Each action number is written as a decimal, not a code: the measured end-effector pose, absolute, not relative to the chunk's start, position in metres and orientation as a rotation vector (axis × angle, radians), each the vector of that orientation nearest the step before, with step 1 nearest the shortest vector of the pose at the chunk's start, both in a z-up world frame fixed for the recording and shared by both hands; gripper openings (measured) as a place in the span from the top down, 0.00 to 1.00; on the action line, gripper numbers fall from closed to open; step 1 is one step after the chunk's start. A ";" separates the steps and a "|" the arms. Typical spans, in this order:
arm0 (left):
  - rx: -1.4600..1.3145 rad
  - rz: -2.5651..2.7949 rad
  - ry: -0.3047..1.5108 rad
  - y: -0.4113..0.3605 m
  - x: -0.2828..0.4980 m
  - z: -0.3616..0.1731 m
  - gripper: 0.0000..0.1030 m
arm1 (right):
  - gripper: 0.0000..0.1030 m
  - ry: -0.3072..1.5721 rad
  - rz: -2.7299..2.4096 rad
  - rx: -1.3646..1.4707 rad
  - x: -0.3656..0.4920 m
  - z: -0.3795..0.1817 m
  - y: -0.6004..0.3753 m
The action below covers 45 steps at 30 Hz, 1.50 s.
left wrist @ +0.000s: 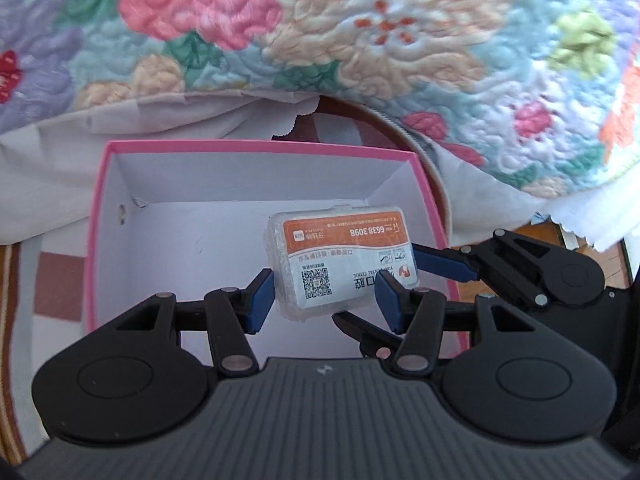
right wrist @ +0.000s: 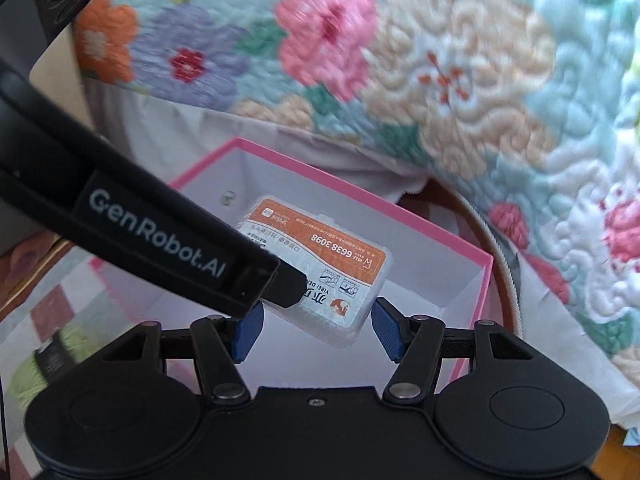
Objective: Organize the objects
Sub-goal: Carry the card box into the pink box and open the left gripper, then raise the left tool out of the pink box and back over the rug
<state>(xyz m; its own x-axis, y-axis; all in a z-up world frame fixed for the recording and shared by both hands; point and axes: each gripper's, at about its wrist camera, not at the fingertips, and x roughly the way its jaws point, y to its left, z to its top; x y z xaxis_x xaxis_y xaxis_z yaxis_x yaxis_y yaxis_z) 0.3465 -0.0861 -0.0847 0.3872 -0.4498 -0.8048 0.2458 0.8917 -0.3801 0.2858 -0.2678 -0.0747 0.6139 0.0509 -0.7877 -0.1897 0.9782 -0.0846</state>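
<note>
I hold a small clear packet (left wrist: 340, 264) with an orange-and-white printed label above the open pink box (left wrist: 264, 146), near the box's right wall. My left hand-held gripper (left wrist: 326, 300) has its blue pads on the packet's two near sides, pinching it. My right hand-held gripper (right wrist: 318, 330) comes in from the right; in the left wrist view one of its blue fingers (left wrist: 444, 266) lies against the packet's right edge, and a black finger passes under the packet's near corner. In its own view the right pads stand either side of the packet's near end, and the right-hand pad seems a little clear of it, so I cannot tell whether this gripper grips the packet or only brackets it.

The box is white inside, and its floor is bare apart from a small mark on the left wall. There is open room to the left of the packet and toward the far wall. The pink rim (right wrist: 304, 168) runs close on the right, just beside the right gripper's fingers.

Beyond the far rim, a pale cloth (left wrist: 60, 168) and a quilted floral blanket (left wrist: 360, 40) rise up close behind the box. A curved brown edge (left wrist: 404, 136) shows between the box's far right corner and the blanket.
</note>
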 end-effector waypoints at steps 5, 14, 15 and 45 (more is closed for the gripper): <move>-0.239 -0.435 1.122 -0.090 0.379 -0.118 0.48 | 0.37 0.970 0.112 -0.120 0.320 -0.101 -0.280; -0.279 -0.403 1.157 -0.101 0.407 -0.160 0.48 | 0.37 1.104 0.037 -0.165 0.360 -0.143 -0.280; -0.286 -0.396 1.159 -0.102 0.408 -0.163 0.48 | 0.37 1.113 0.035 -0.168 0.362 -0.146 -0.280; -0.418 -0.317 1.209 -0.122 0.408 -0.193 0.71 | 0.62 1.045 0.090 -0.196 0.319 -0.163 -0.294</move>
